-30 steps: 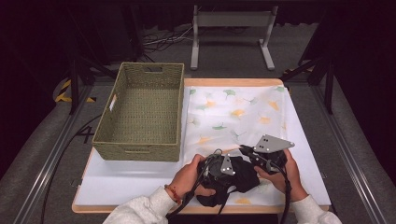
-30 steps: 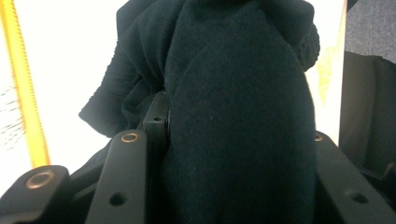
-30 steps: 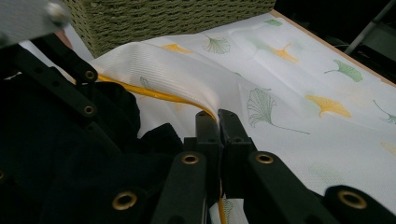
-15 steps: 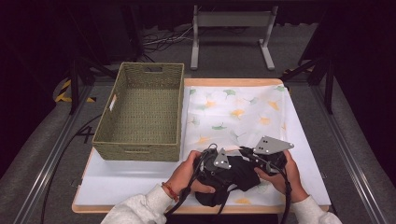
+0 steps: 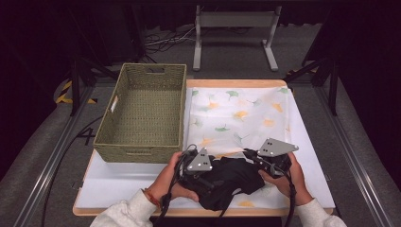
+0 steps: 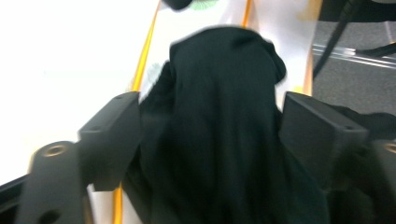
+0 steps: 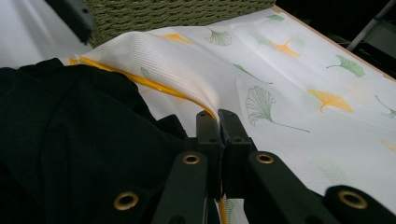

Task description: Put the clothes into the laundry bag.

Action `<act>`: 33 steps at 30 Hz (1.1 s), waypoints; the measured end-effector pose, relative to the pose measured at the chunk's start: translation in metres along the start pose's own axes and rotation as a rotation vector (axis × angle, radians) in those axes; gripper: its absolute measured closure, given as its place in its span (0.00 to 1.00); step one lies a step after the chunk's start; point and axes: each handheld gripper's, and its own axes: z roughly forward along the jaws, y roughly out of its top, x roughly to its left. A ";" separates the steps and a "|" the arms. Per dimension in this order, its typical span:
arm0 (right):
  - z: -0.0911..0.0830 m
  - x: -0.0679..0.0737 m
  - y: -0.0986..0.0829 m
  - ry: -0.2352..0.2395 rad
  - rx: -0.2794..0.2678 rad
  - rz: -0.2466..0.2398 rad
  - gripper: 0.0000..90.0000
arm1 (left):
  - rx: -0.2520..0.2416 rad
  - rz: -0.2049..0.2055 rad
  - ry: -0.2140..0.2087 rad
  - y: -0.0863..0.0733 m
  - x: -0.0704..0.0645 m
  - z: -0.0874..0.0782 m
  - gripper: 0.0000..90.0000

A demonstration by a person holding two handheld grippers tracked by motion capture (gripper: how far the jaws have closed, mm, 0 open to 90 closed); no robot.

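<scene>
1. Black garment (image 5: 227, 182) lies bunched at the bench's near edge, on the leaf-print cloth (image 5: 236, 113), between both grippers.
2. Left gripper (image 6: 210, 135): jaws spread wide, garment between them, not clamped.
3. Right gripper (image 7: 218, 122): jaws pressed together on the cloth's yellow-trimmed edge, a pinch unreadable from the high view.
4. Judged step: gathering the garment. Next: close the left gripper on it; wicker basket (image 5: 142, 111) stands alongside.

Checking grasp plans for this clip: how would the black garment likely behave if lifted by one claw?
Probably floppy: the black garment lies crumpled and bunches between the left claw's jaws. It would likely drape and sag, not hold shape. It seems light, being thin cloth.
</scene>
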 end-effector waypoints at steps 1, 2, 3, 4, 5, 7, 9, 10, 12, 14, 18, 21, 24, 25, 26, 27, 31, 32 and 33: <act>0.000 0.000 0.000 -0.001 0.000 -0.001 0.98 | 0.000 0.000 0.000 0.000 0.000 0.000 0.28; 0.000 0.000 0.000 0.000 0.000 0.000 0.99 | 0.026 0.005 0.003 -0.009 -0.003 -0.001 0.29; 0.000 0.000 0.000 0.000 0.000 0.000 0.98 | 0.035 0.008 0.006 -0.014 -0.005 -0.001 0.31; 0.000 0.000 0.000 -0.001 0.000 0.002 0.98 | 0.040 0.011 -0.006 -0.019 -0.006 0.000 0.33; 0.000 0.000 0.000 -0.001 0.000 0.001 0.98 | 0.043 0.005 -0.022 -0.024 -0.008 0.003 0.34; 0.001 0.001 0.000 0.000 0.003 -0.001 0.98 | 0.043 0.017 0.005 -0.030 -0.012 0.010 0.36; 0.001 0.001 0.001 -0.001 0.002 -0.002 0.98 | 0.060 0.034 0.028 -0.034 -0.013 0.020 0.39; 0.001 0.002 0.001 0.000 0.003 -0.002 0.98 | 0.070 0.031 0.048 -0.034 -0.013 0.024 0.39; 0.002 0.002 0.001 0.001 0.004 -0.006 0.98 | 0.066 0.016 0.046 -0.034 -0.010 0.028 0.40; 0.003 0.003 0.001 0.005 0.006 -0.009 0.98 | 0.062 0.009 0.053 -0.034 -0.008 0.030 0.46; 0.003 0.004 0.001 0.009 0.007 -0.014 0.98 | 0.083 0.003 0.057 -0.032 -0.002 0.035 0.60; 0.003 0.005 0.001 0.013 0.005 -0.015 0.98 | 0.105 0.004 0.066 -0.027 -0.002 0.037 0.71; 0.002 0.006 0.002 0.017 0.002 -0.021 0.98 | 0.111 -0.002 0.096 -0.021 0.000 0.039 0.77; 0.001 0.006 0.002 0.017 0.000 -0.021 0.98 | 0.104 -0.005 0.106 -0.019 0.001 0.040 0.78; 0.001 0.006 0.003 0.018 -0.002 -0.019 0.98 | 0.100 -0.016 0.116 -0.018 0.002 0.042 0.78; 0.000 0.006 0.003 0.019 -0.006 -0.018 0.98 | 0.095 -0.025 0.122 -0.017 0.003 0.043 0.78; -0.003 0.006 0.004 0.027 -0.019 -0.018 0.98 | 0.090 -0.041 0.148 -0.012 0.008 0.050 0.78; -0.003 0.006 0.004 0.029 -0.020 -0.017 0.98 | 0.087 -0.042 0.157 -0.011 0.009 0.052 0.78; -0.003 0.006 0.004 0.028 -0.019 -0.019 0.98 | 0.089 -0.043 0.164 -0.010 0.010 0.054 0.78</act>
